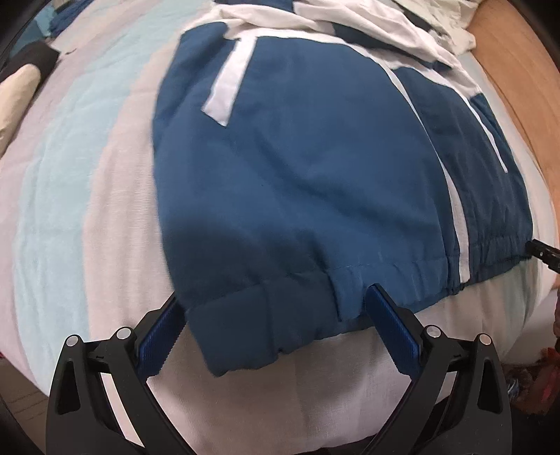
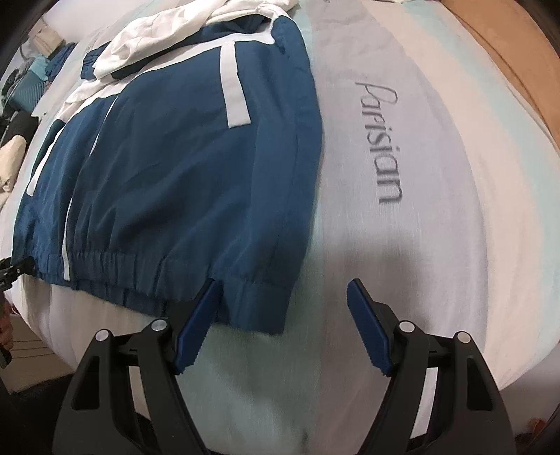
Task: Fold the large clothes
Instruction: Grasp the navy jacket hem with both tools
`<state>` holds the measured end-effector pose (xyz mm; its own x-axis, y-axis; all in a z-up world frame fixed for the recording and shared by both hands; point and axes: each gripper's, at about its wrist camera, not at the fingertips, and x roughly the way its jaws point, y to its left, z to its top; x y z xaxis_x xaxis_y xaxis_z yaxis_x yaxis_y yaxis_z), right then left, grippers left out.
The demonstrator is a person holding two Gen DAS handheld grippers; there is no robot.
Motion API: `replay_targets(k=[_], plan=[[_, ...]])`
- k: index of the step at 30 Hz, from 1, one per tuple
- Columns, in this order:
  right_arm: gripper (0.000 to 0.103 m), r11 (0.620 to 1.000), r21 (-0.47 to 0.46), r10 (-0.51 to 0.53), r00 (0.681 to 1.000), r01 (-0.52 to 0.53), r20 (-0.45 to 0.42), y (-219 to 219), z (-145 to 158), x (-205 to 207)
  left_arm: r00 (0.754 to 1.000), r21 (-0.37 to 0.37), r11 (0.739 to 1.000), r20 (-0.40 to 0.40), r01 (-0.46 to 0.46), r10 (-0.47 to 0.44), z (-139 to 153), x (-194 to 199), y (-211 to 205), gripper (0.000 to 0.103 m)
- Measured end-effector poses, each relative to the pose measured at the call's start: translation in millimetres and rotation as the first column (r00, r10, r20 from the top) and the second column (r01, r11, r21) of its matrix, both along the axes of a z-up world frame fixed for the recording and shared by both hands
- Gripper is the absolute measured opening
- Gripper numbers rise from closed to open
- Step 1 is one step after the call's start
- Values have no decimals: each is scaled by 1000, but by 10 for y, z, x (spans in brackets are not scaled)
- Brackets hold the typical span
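Between the fingers of our left claw [image 1: 276,308], spread wide, lies a folded blue cuff [image 1: 241,332] of the jacket [image 1: 297,168]; the left finger [image 1: 161,336] sits partly under the fabric edge, the right finger [image 1: 392,329] just beside the elastic hem. Whether either pad presses the cloth we cannot tell.

Our right claw [image 2: 280,301] also stands wide apart, clamped on nothing. Its left finger [image 2: 196,322] touches or overlaps the hem near the jacket's corner [image 2: 266,308]; its right finger [image 2: 367,325] is over bare bedcover.

The jacket, blue with white stripes, lies flat on the bed [image 2: 437,210] ahead of both claws, hem nearest us, white lining or hood [image 1: 350,21] bunched at the far end. A black drawcord toggle [image 1: 544,252] hangs at the hem's end, right of the left claw.

The bedcover, striped pale blue, grey and white, bears the printed word "Parisian" [image 2: 381,143] ahead and right of the right claw. Folded clothes [image 1: 21,84] lie far left. No containers seen.
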<state>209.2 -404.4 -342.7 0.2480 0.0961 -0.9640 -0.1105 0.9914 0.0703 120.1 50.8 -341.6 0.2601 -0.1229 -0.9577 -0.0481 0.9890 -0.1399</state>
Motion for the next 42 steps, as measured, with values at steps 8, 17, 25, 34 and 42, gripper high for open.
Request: replay_targets(k=[8, 17, 25, 34, 42], plan=[[72, 999, 8, -38, 999, 38, -19, 101, -117, -73, 1000, -45, 999, -3, 28, -28, -79, -69, 68, 96], [58, 990, 70, -116, 992, 119, -45, 126, -123, -20, 999, -78, 997, -28, 19, -21, -31, -4, 100, 84], [51, 987, 97, -121, 992, 125, -39, 255, -52, 1, 998, -110, 993, -37, 39, -43, 28, 49, 70, 52], [17, 982, 164, -82, 995, 89, -50, 181, 33, -63, 998, -88, 994, -25, 61, -63, 113, 42, 49, 15], [10, 979, 195, -53, 998, 59, -38, 252, 309, 14, 995, -33, 994, -17, 101, -102, 476, 178, -105, 8]])
